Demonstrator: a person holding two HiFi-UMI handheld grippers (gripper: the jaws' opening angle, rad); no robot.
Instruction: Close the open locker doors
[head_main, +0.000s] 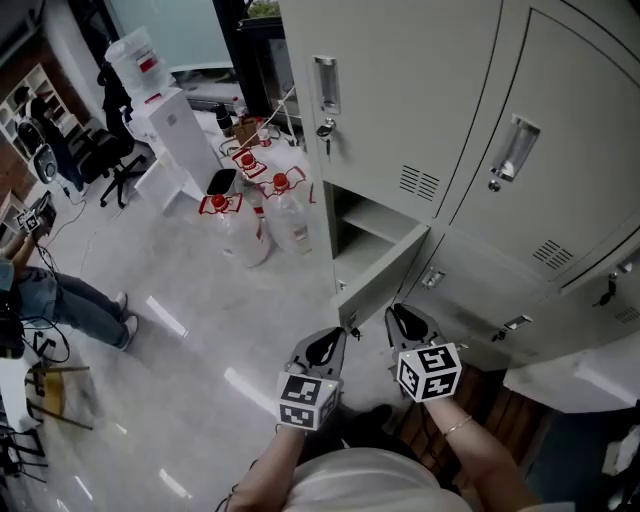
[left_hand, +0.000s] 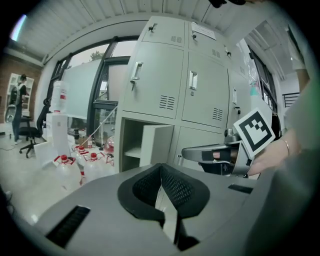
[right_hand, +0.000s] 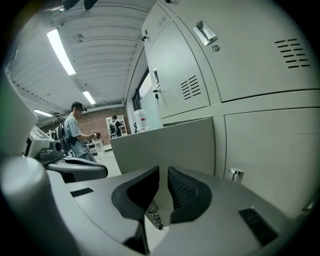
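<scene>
A bank of grey lockers (head_main: 400, 90) fills the right of the head view. One lower door (head_main: 388, 272) hangs open, swung out toward me, beside its empty compartment (head_main: 362, 222). Both grippers hover just in front of that door's free edge. My left gripper (head_main: 335, 336) is shut with nothing in it; its pads meet in the left gripper view (left_hand: 161, 172). My right gripper (head_main: 399, 316) stands a little to the right, jaws a narrow gap apart and empty (right_hand: 163, 182). The open door (right_hand: 165, 145) lies straight ahead of it. In the left gripper view the door (left_hand: 156, 145) stands past the right gripper (left_hand: 202, 152).
Several water bottles with red caps (head_main: 270, 215) stand on the floor left of the lockers, next to a white water dispenser (head_main: 170, 120). An office chair (head_main: 105, 150) and a seated person's legs (head_main: 70, 300) are farther left. A person (right_hand: 75, 132) stands across the room.
</scene>
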